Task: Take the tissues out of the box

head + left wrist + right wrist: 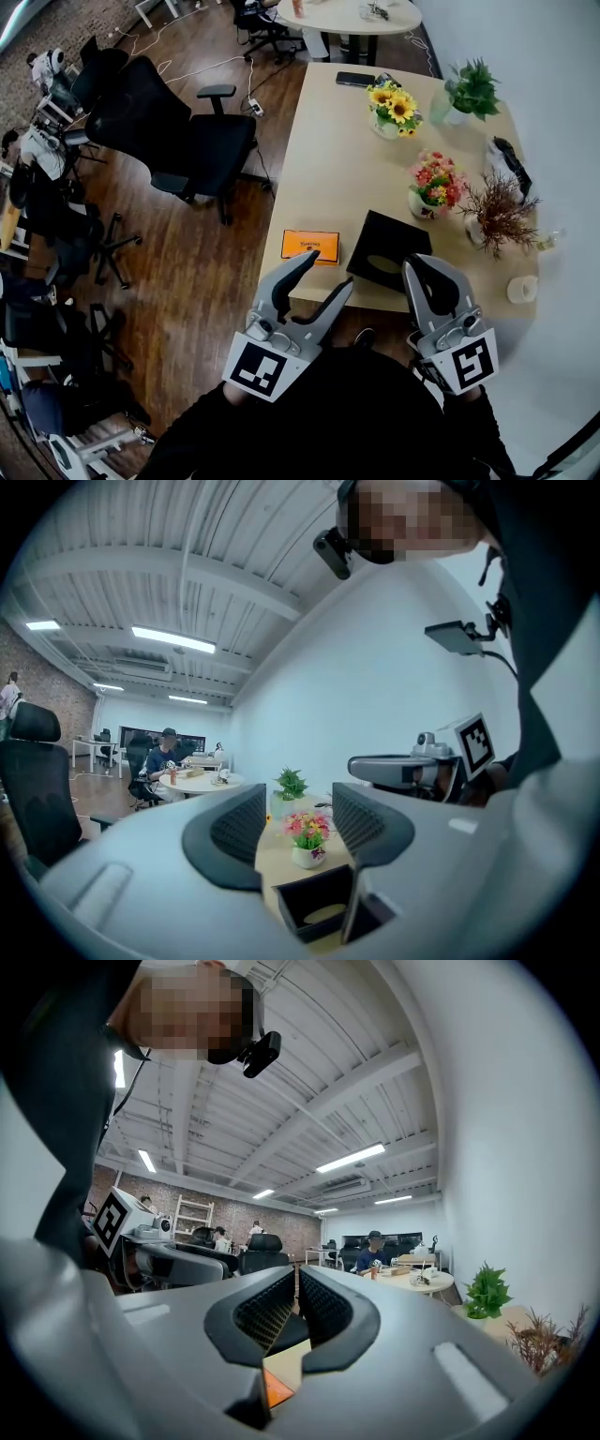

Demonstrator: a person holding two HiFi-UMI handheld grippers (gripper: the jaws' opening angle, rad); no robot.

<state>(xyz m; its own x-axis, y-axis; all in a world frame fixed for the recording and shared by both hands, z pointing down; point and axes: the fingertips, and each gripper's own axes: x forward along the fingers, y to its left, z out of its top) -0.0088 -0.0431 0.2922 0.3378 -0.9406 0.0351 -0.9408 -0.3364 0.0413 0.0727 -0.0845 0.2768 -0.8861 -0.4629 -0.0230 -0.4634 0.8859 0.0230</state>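
**Tissue box on desk; grippers hold nothing**

The desk (323, 169) carries a black tissue box (386, 246) near its front edge, oval slot upward, contents not discernible. An orange box (310, 246) lies just beside it. A white pot (421, 205) behind holds pink flowers. Left gripper (328, 270): fingers spread, nothing between. Right gripper (424, 267): fingers pressed together, empty.
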